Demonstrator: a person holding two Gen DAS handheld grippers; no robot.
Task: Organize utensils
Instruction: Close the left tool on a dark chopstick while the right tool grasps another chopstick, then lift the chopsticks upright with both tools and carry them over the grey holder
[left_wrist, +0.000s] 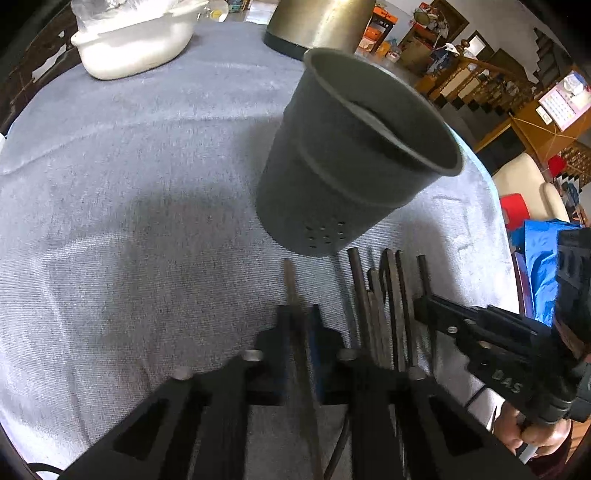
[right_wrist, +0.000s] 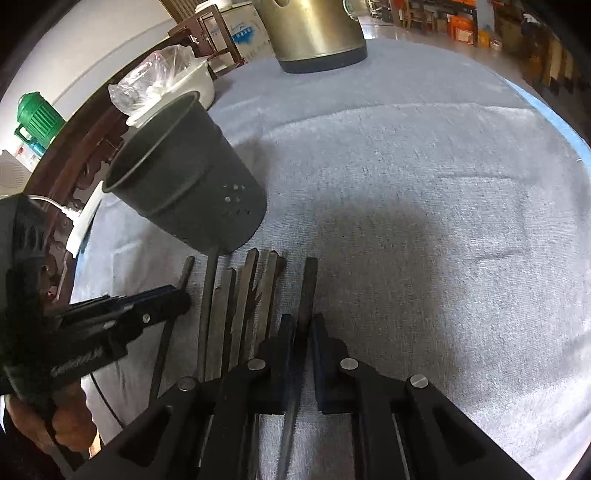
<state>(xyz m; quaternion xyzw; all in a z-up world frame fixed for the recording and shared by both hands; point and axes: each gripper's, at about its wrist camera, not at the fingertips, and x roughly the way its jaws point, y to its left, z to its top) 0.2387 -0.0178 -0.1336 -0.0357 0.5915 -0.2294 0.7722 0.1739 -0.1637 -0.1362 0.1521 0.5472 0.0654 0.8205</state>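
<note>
Each gripper has closed on a single chopstick, so the step in hand looks like the pick-up before loading the holder. The left gripper (left_wrist: 299, 314) pinches a brownish chopstick (left_wrist: 291, 284) between nearly closed fingers, its end pointing toward the dark perforated utensil holder (left_wrist: 343, 177), which stands on the grey tablecloth (left_wrist: 129, 184) just beyond the pile. The right gripper (right_wrist: 302, 325) likewise grips a dark chopstick (right_wrist: 308, 288) that runs back between its fingers. The remaining chopsticks (right_wrist: 236, 302) lie side by side on the cloth between the two grippers, near the holder's base. Further off stand a white basin (left_wrist: 133, 48) and a metal pot (right_wrist: 317, 33). Judging from this, the next move calls for lifting each stick, tipping it upright and lowering it into the holder's open mouth, one gripper at a time so they do not collide over the rim
</note>
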